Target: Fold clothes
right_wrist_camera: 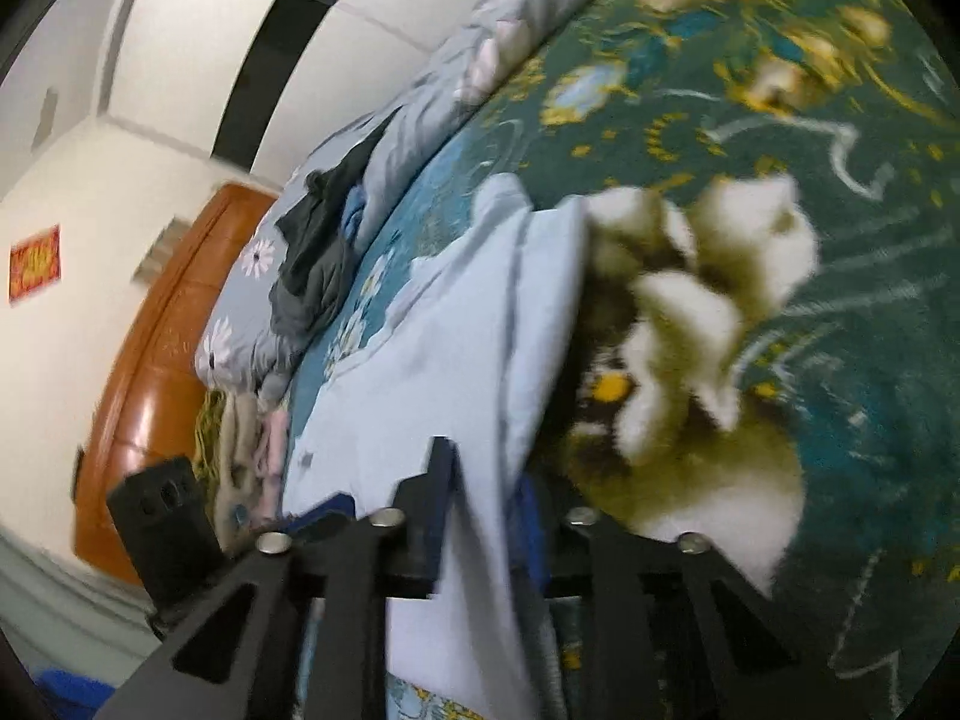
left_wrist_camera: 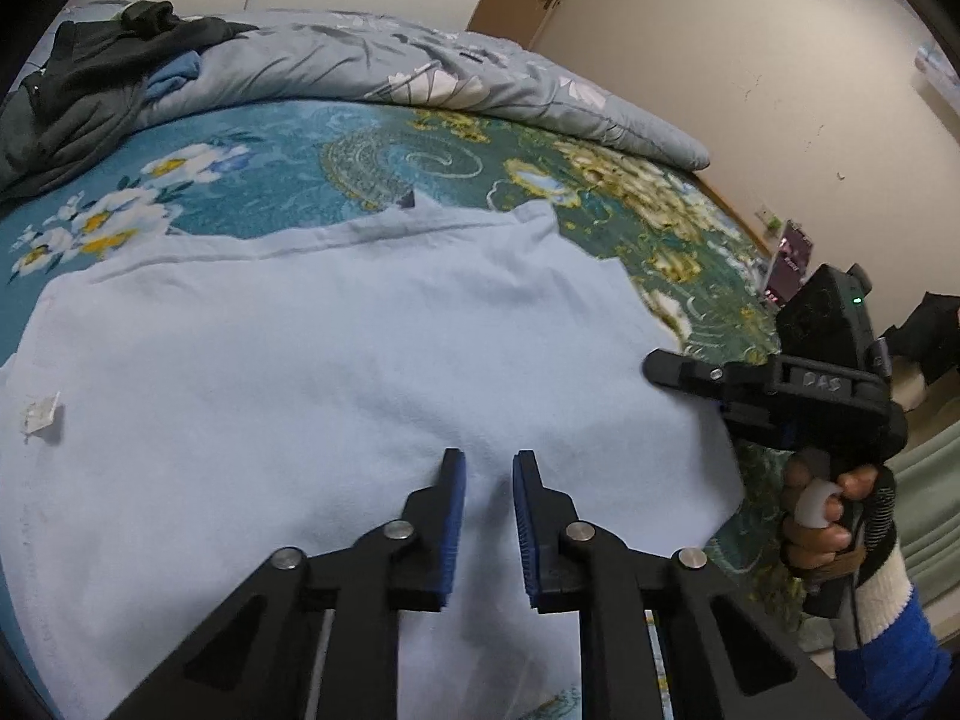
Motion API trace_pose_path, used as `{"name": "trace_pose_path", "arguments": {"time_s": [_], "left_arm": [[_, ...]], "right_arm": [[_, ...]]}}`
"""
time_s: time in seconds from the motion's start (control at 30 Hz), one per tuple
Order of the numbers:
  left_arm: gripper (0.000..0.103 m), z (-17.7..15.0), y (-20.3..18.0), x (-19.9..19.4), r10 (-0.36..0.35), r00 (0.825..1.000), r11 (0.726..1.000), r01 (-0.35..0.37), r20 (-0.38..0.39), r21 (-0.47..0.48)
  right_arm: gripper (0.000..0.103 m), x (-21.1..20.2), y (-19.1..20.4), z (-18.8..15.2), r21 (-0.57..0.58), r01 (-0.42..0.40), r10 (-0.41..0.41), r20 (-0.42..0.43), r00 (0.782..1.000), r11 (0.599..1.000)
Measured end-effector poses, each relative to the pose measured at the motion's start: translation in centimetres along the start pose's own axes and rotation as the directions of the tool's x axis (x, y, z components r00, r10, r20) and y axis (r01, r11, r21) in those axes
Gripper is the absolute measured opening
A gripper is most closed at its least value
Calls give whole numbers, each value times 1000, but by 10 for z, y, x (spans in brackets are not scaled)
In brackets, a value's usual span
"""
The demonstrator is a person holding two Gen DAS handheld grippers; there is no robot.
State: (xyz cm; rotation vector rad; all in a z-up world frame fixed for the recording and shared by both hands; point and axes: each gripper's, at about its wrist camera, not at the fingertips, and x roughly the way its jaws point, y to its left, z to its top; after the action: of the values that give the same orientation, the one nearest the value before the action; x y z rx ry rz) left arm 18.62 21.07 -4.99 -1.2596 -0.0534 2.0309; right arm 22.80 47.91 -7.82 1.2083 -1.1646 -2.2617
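Floral bedspread [left_wrist_camera: 288, 180] carries pale shirt [left_wrist_camera: 336, 348]; right gripper [right_wrist_camera: 486, 498] pinches it, left gripper [left_wrist_camera: 489, 462] parted.

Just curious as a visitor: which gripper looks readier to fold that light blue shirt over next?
Probably the right gripper: the light blue shirt edge already runs between its fingers. The left gripper hangs over the shirt's middle with nothing between its blue pads.

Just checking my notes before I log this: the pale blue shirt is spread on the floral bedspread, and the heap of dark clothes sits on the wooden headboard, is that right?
Not quite. The pale blue shirt does lie spread on the floral bedspread, but the heap of dark clothes sits on the grey quilt at the far side of the bed, not on the wooden headboard. The left wrist view shows it.
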Motion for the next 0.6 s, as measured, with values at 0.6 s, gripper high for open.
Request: {"name": "trace_pose_path", "arguments": {"time_s": [0.6], "left_arm": [[13, -7, 55, -67, 42, 991, 995, -30, 124, -90]], "right_arm": [[9, -6, 87, -1, -67, 122, -119, 48, 992, 990]]}}
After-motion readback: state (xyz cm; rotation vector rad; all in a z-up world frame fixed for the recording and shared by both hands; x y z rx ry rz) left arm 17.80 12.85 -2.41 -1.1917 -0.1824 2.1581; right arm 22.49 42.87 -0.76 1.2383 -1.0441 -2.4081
